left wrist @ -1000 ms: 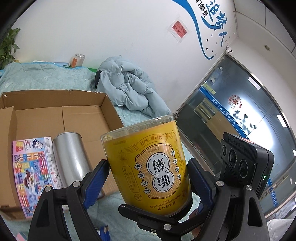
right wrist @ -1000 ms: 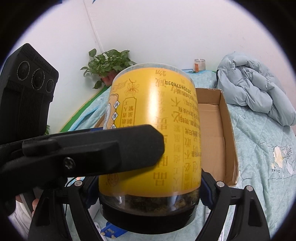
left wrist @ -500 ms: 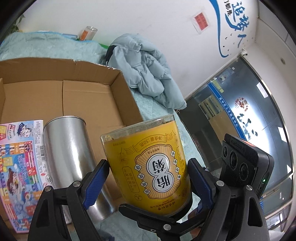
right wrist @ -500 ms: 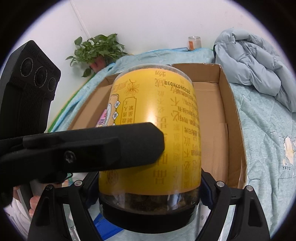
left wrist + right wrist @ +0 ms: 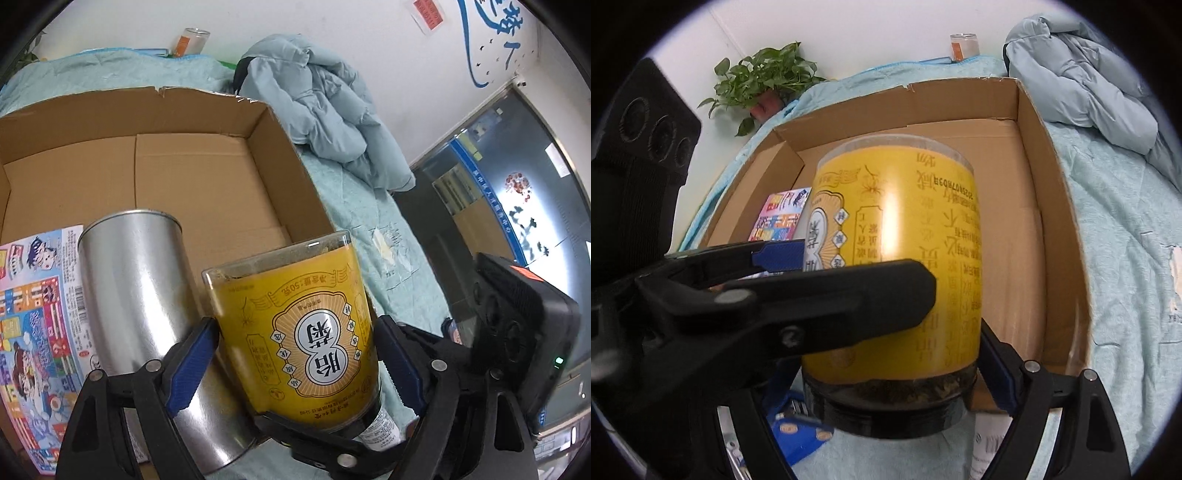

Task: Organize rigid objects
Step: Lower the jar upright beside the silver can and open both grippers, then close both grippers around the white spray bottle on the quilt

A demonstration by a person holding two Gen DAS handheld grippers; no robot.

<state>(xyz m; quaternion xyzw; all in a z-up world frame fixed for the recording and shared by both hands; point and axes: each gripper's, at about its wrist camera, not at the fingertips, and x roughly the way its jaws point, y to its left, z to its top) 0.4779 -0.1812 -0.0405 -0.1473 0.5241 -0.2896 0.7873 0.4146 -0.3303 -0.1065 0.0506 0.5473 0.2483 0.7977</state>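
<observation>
A yellow-labelled jar point(image 5: 295, 325) with a black lid hangs upside down over the near right corner of an open cardboard box point(image 5: 184, 110). My left gripper point(image 5: 295, 350) is shut on its sides, blue pads against the label. My right gripper point(image 5: 890, 369) is shut on the same jar point(image 5: 923, 229) near the lid. One left finger point(image 5: 831, 295) crosses in front and hides the right gripper's left pad. Inside the box, a silver can point(image 5: 140, 295) sits close to the jar's left, beside a colourful printed pack point(image 5: 37, 314).
The box point(image 5: 1027, 122) rests on a teal quilt point(image 5: 369, 229). A grey-blue jacket point(image 5: 332, 110) is heaped behind it, a glass jar point(image 5: 190, 40) stands at the wall and a potted plant point(image 5: 761, 81) at the far left. A white bottle point(image 5: 380, 428) and a blue object point(image 5: 798, 432) lie below the jar.
Both grippers have sunk toward the box with the jar held between them. The box, the silver can and the printed pack now look larger and closer.
</observation>
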